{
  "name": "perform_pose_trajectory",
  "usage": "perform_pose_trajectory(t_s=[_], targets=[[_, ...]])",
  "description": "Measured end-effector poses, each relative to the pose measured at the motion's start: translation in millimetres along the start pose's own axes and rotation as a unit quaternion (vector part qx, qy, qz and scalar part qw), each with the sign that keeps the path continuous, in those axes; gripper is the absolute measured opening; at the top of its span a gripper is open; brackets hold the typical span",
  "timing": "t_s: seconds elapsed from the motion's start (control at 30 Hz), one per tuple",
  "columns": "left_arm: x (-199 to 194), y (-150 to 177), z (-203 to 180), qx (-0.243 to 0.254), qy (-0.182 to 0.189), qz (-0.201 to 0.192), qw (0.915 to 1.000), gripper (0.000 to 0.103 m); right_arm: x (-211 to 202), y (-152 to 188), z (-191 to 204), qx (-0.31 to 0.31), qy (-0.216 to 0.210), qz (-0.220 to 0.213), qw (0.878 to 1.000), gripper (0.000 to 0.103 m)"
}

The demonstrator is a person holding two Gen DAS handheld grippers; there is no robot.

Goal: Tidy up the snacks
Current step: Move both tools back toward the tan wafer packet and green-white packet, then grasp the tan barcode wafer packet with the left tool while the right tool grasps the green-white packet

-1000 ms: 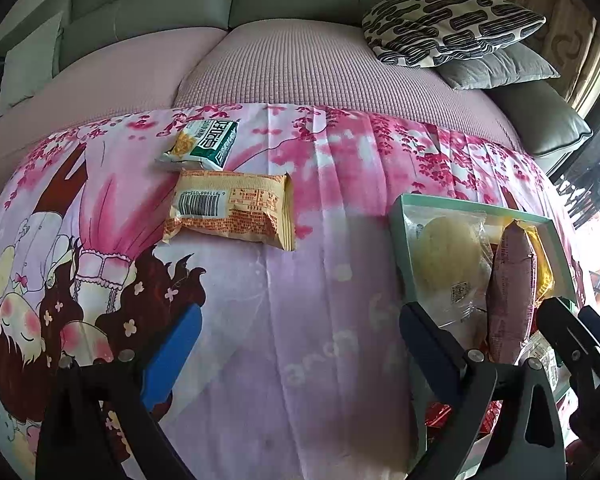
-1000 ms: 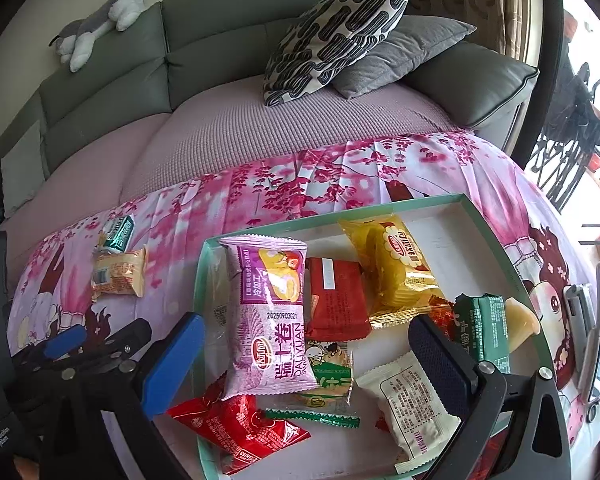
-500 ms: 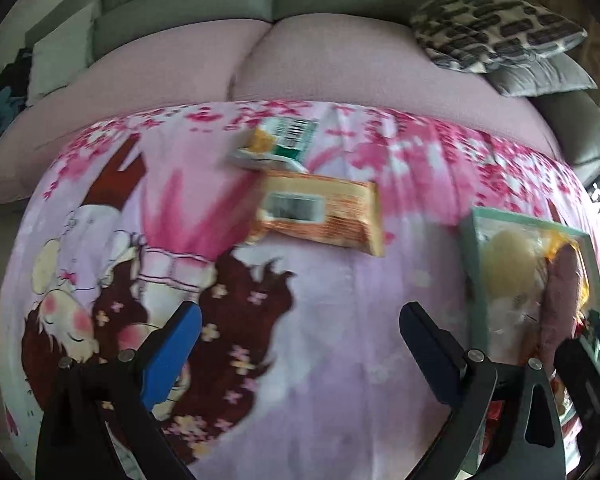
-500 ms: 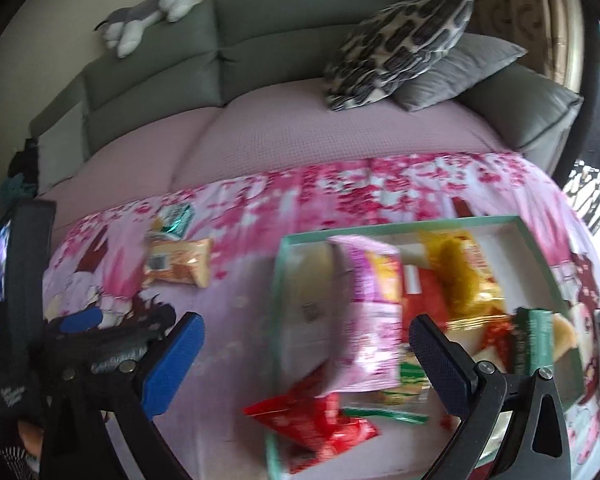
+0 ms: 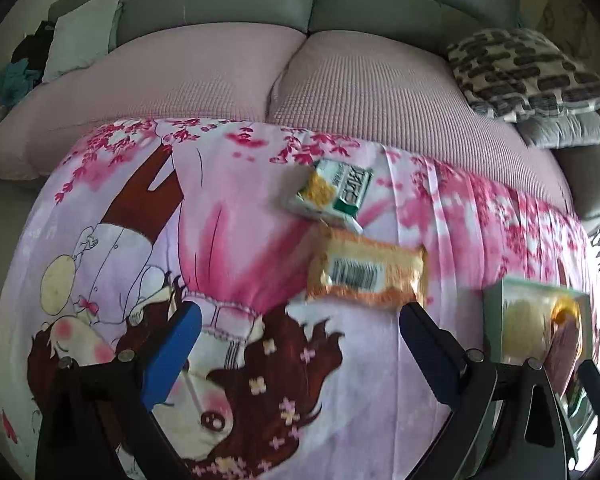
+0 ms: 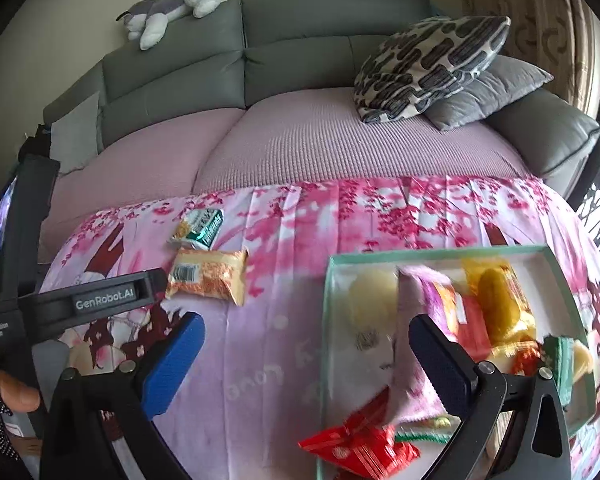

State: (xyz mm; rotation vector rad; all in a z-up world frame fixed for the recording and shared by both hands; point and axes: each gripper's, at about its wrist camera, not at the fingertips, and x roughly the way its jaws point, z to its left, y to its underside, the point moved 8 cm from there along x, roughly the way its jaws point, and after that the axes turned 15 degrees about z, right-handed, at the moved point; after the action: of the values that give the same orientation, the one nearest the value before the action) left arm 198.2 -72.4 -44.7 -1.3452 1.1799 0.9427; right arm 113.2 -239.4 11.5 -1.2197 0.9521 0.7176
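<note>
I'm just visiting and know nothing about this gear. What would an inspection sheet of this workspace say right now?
Surface: pink cartoon-print cloth spread in front of a grey sofa.
Job's things: green-rimmed tray holding several snack packets; orange packet and green-and-white packet lie on the cloth outside the tray.
Clutter: nothing seen.
Grippers: left gripper open and empty, near the orange packet; right gripper open and empty, over the tray's edge.
Cables: nothing seen.
Surroundings: patterned cushion, grey cushion, plush toy on the sofa back.
</note>
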Motion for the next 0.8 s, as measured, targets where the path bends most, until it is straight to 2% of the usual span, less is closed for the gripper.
perform_pose_trajectory(t_s=[0.1,0.3,0.4,0.67,0.8], targets=[[7,-7,5,-0.005,0.006,0.006,1.0,0.099,9,-13,7,-0.002,0.009,0.0,1.0,0.103],[23,-24,1,0.005,0.032,0.012,0.9994,0.099,33,-33,13,0.012,-0.015,0.011,1.0,0.103],[29,-28,-6,0.013,0.046,0.015,0.9987,0.099,41,-41,6,0.022,-0.009,0.013,1.0,0.103],[54,-30,-35,0.041,0.077,0.039,0.9954,0.099,49,-42,-23,0.052,0.01,0.019,0.998,0.103],[64,-26,-45,0.052,0.074,0.045,0.9949,0.097,50,-41,-25,0.053,0.01,0.022,0.998,0.103]])
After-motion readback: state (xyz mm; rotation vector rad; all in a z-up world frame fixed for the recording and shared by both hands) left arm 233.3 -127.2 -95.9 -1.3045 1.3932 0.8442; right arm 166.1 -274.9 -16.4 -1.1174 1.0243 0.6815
